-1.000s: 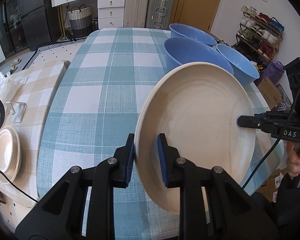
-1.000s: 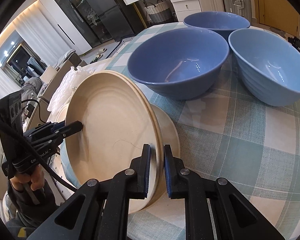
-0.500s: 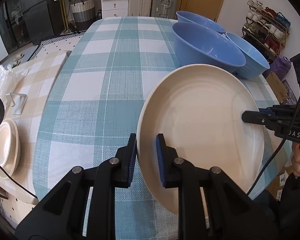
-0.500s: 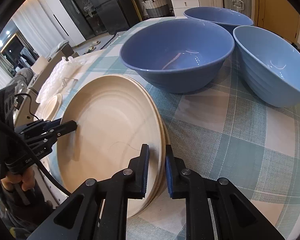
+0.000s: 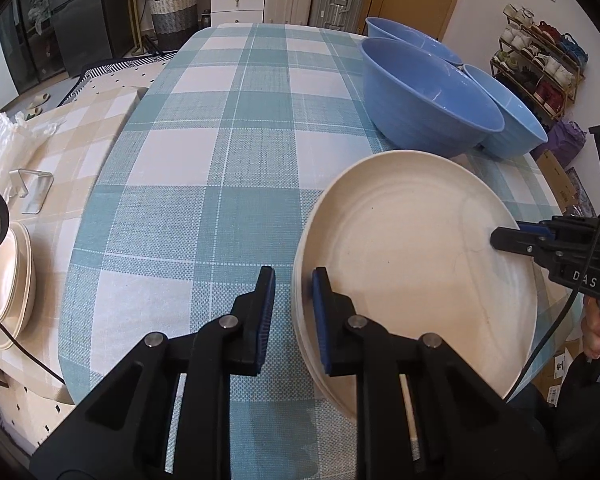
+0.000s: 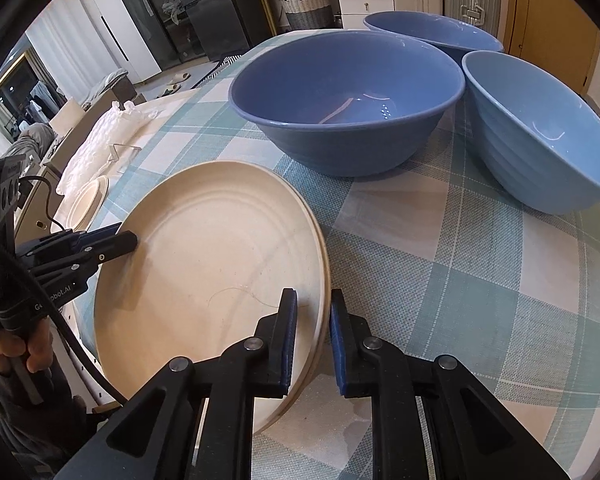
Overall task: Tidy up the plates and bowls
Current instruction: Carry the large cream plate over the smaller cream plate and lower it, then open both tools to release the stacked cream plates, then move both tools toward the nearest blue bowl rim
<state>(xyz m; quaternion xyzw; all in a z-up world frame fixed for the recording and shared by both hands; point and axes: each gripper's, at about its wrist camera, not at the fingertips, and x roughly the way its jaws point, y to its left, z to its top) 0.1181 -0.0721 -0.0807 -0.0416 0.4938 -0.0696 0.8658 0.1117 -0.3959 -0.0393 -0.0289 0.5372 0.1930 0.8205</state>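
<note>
left tongs [image 5: 293, 312]: nearly closed; the left rim of the cream plates [image 5: 412, 272] is straddled, inner pad on the plate face, outer pad apparently just off the rim, so whether the rim is pinched cannot be told for certain.
right tongs [image 6: 313, 336]: nearly closed over the opposite rim; a sliver of gap shows beside the outer pad, so the grip looks light at best.
plates: at least two rims are seen stacked in the right wrist view; the stack sits low over the near edge of the bench [image 5: 220, 120], tilted slightly, with the tongs on opposite rims so the load is shared and kept level.
likely step: the stack is judged to be at the point of being set down, beside the blue bowls.
blue bowls [image 6: 348, 100]: three are grouped at the bench's right side, upright, close together and apart from the plates.
other plates [image 5: 4, 288]: a second cream stack lies on the beige checked surface to the left.
hidden: the stack's underside and any contact with the cloth are not visible; the exact plate count cannot be made out; only fingers of each hand show.
</note>
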